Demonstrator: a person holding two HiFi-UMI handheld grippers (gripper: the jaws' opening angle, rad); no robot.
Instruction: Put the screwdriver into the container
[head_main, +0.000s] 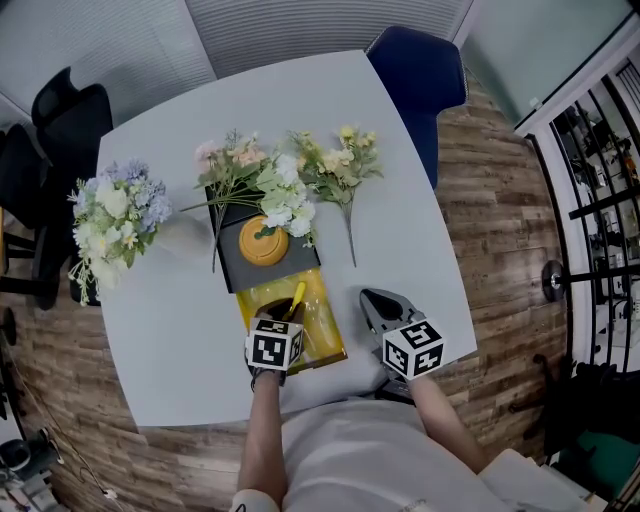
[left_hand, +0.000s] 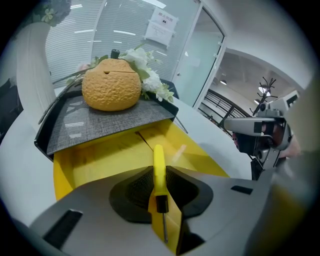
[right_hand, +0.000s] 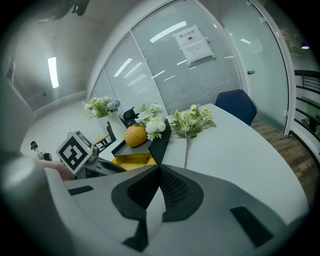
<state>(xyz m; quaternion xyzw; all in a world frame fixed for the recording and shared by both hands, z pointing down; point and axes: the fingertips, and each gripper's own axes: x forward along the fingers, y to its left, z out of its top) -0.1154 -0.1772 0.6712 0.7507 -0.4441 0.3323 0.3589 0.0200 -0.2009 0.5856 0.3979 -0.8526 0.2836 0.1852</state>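
From your head view, the marker cube on your left gripper (head_main: 284, 318) covers its jaws. Only a short yellow stretch of the screwdriver (head_main: 297, 294) shows past it. That gripper also hides the near part of the yellow container (head_main: 325, 325), and the dark tray (head_main: 288, 268) overlaps the container's far end. In the left gripper view, the screwdriver's thin metal shaft runs down between the closed jaws, and its tip is too fine to make out. In the right gripper view, your left gripper and the tray mask most of the container. The print on the paper notice (right_hand: 192, 39) on the glass wall is too small to read. The black chairs (head_main: 70, 115) are cut off by the head view's left edge.
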